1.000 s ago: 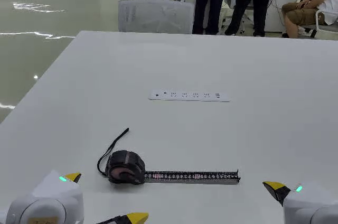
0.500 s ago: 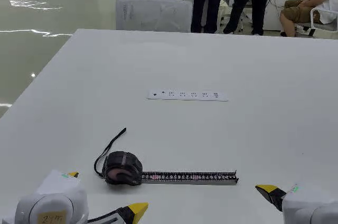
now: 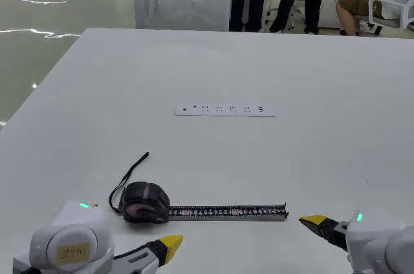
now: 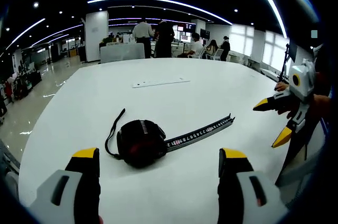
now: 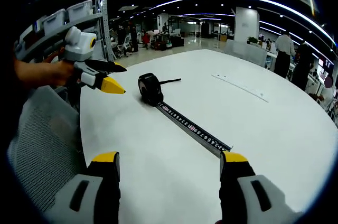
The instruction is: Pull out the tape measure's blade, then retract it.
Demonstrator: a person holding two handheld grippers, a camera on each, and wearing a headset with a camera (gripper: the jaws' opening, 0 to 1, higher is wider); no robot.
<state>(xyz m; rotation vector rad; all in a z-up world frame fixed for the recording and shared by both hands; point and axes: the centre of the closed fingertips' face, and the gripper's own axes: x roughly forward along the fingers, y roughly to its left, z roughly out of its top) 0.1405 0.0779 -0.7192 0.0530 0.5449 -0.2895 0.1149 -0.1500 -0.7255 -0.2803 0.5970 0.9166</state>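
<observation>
yellow-tipped fingers (image 4: 84, 154) of left gripper (image 4: 158, 153) and right gripper (image 5: 169, 156) gape wide, empty, off the tape measure (image 3: 143, 201).

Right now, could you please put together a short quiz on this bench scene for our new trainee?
1. True or false: the tape measure has its blade fully wound in.
2. What lies flat on the table beyond the tape measure? A) a hammer B) a white power strip C) a mug
3. Fill in: the left gripper and the right gripper both have their jaws ____, holding nothing.

Key: 1. False: the blade lies pulled out along the table. 2. B. 3. open.
</observation>
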